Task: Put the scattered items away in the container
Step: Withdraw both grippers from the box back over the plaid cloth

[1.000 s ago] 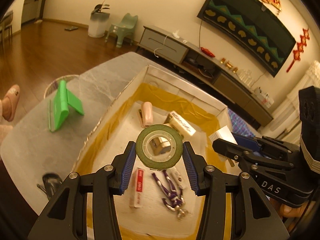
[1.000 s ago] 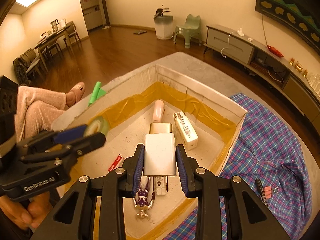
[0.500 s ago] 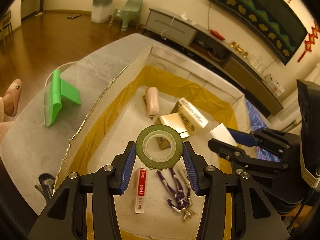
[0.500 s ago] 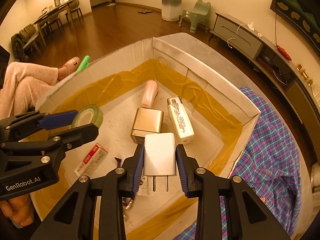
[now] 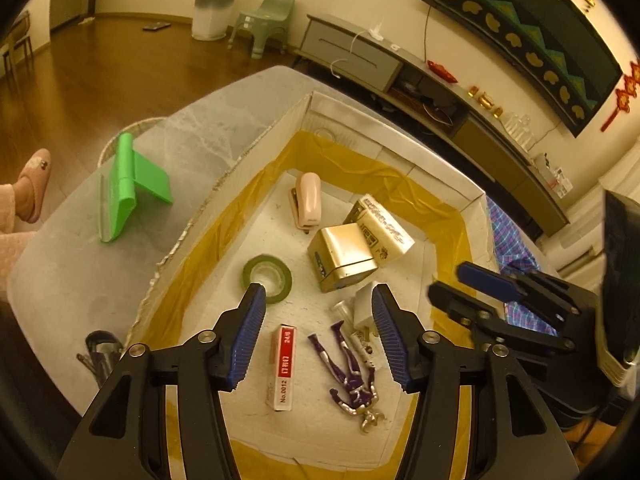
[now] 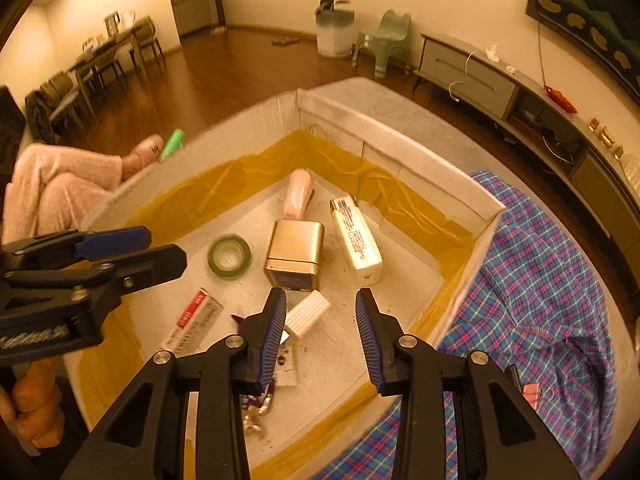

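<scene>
The cardboard box (image 5: 248, 152) (image 6: 432, 168) with yellow tape inside holds several items. The green tape roll (image 5: 267, 278) (image 6: 229, 257) lies on its floor, below my open, empty left gripper (image 5: 318, 334). The white charger (image 6: 307, 315) (image 5: 365, 304) lies on the floor under my open, empty right gripper (image 6: 321, 334). Also in the box are a gold tin (image 5: 343, 257), a white carton (image 5: 386, 230), a pink stapler (image 5: 307, 200), a staples box (image 5: 284, 366) and a purple figure (image 5: 350, 372).
A green stand (image 5: 128, 188) and a dark clip (image 5: 100, 354) lie on the grey table (image 5: 60, 264) left of the box. A plaid cloth (image 6: 540, 288) with a pink binder clip (image 6: 530, 392) lies right of it. A person's legs (image 6: 56, 188) are at left.
Both grippers opened. The tape roll dropped from the left one and the charger from the right one; both now lie on the box floor.
</scene>
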Demonstrator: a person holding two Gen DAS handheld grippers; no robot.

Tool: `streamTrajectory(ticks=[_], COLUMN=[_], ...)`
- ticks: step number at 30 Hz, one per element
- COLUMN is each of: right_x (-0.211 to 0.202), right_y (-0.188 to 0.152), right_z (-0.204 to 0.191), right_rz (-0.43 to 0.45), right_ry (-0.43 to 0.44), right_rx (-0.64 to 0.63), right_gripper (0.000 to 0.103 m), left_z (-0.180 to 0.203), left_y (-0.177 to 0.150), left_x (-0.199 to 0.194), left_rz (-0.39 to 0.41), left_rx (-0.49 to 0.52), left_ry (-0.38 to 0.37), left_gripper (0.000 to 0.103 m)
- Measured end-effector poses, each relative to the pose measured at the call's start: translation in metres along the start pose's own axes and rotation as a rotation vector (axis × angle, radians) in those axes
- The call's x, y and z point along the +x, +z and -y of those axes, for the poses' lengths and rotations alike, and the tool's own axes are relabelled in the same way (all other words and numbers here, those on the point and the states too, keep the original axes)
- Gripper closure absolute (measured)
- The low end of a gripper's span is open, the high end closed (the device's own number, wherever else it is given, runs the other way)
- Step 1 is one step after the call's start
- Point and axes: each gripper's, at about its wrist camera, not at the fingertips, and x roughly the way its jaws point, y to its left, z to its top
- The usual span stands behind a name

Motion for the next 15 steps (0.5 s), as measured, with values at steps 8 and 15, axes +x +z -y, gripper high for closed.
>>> streamTrajectory(ticks=[8, 15], right_x=[-0.054, -0.100], right_y=[-0.038, -0.087], right_z=[-0.002, 0.025], right_rz=[0.194, 0.318], right_ry=[0.097, 0.072], right_rx=[0.016, 0.067], right_gripper=[0.055, 0.054], left_z=[0.029, 0.084], left_y=[-0.012, -0.035], left_x=[-0.036, -0.061], left_rz=[0.143, 0.273], left_rx=[0.078, 0.184], left_ry=[-0.016, -0.148], left_gripper=[0.045, 0.045])
